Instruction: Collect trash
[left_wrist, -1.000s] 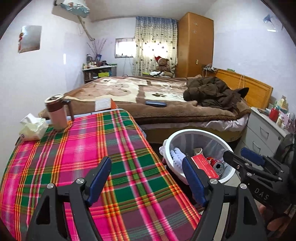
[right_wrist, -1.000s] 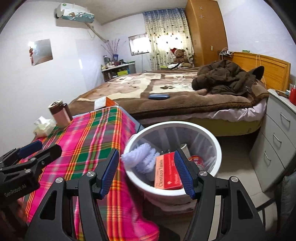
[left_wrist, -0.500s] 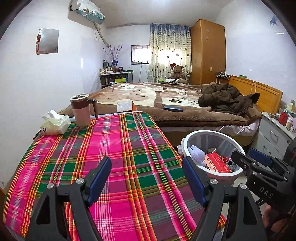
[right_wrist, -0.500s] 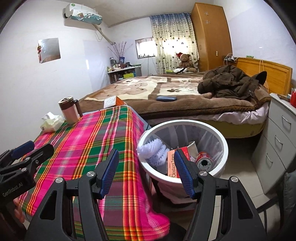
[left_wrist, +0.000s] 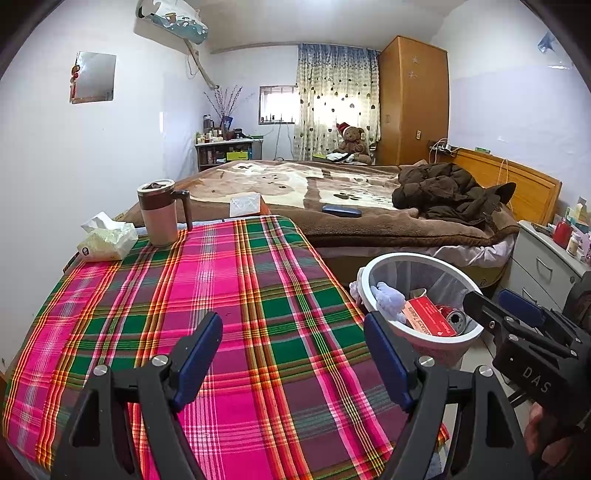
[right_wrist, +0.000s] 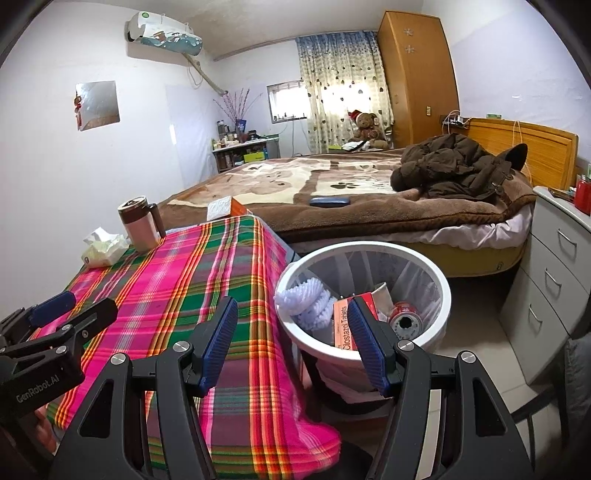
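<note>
My left fingers (left_wrist: 293, 354) gape empty over the plaid worktop (left_wrist: 229, 295); my right fingers (right_wrist: 290, 341), equally wide and empty, frame the white bin (right_wrist: 441, 295) of trash beyond their tips.

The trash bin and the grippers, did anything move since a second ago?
Both views pulled back, so the plaid table now fills more of the picture and the trash bin looks farther off. Nothing was grabbed or dropped. The left gripper and right gripper stayed open and empty. The red box, can, mug and tissues stayed put.
</note>
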